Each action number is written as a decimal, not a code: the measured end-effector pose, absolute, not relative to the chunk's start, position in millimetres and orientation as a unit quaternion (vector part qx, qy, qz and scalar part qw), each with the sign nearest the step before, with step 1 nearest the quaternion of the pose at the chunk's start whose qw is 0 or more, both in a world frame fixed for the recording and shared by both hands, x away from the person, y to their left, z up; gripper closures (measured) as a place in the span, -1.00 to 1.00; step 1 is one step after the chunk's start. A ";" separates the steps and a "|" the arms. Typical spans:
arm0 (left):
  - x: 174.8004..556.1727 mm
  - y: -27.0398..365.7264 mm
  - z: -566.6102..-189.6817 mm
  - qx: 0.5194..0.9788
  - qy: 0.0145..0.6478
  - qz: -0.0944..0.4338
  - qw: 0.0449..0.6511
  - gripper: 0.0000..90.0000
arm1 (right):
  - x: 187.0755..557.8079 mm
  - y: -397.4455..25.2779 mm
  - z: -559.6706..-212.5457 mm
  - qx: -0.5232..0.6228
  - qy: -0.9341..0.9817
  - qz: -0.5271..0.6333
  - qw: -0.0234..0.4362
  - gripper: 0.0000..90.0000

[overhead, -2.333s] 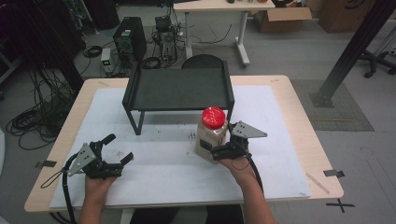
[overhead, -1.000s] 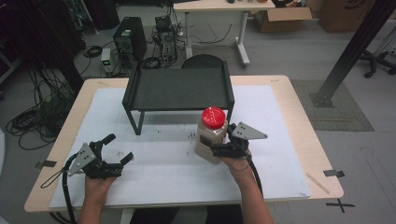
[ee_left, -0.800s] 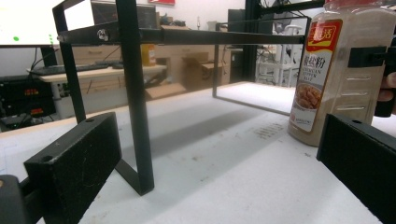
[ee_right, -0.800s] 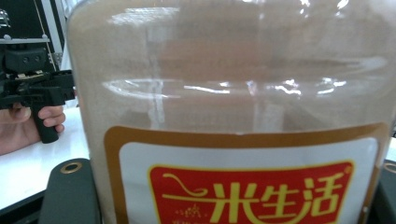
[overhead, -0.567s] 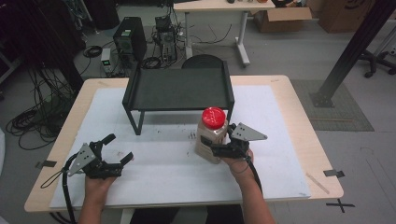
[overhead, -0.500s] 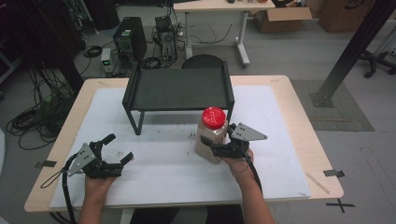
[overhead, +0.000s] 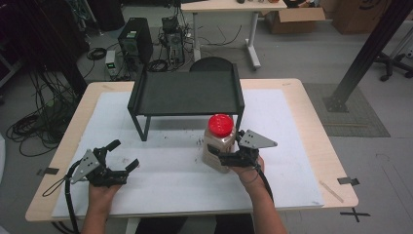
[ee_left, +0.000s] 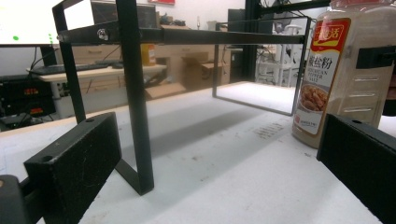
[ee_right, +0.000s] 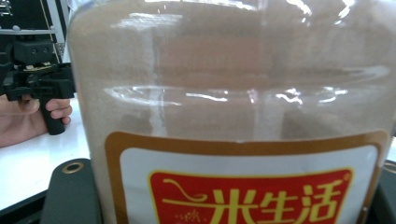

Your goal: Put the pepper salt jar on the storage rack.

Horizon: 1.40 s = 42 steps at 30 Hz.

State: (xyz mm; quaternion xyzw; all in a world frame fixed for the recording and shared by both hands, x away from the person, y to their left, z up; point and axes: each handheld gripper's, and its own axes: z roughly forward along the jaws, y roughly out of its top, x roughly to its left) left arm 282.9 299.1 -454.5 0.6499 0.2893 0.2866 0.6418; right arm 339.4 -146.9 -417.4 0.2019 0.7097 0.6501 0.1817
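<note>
Right tool (overhead: 220, 157) clamps the spice jar (overhead: 218, 144) low on its body; jar stands upright on the white mat (overhead: 272, 146) on the desk (overhead: 311, 122), just in front of the black rack (overhead: 186, 92) at its right front leg. The jaw on the jar's far side is hidden behind it in the high view. In the right gripper view the jar (ee_right: 233, 107) sits so close that its lid and base are cut off (label text only partly readable), and the jaws show just as dark edges at the bottom corners. Red lid (overhead: 220, 124) is clear from above.

Left tool (overhead: 122, 158) rests near the desk's left front, jaws spread wide, nothing between them. Its own view shows the rack leg (ee_left: 135, 98) and the jar (ee_left: 345, 70) further off, jar top cropped out.

Versus 2.3 s ago: jar, rack and both hands sit in practically the same spots, no visible shift. Left tool is equally wide.
</note>
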 end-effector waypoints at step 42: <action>282.6 298.8 -454.5 0.650 0.289 0.288 0.641 -0.99 | 350.9 -138.7 -303.5 0.148 0.722 0.661 0.144 -0.45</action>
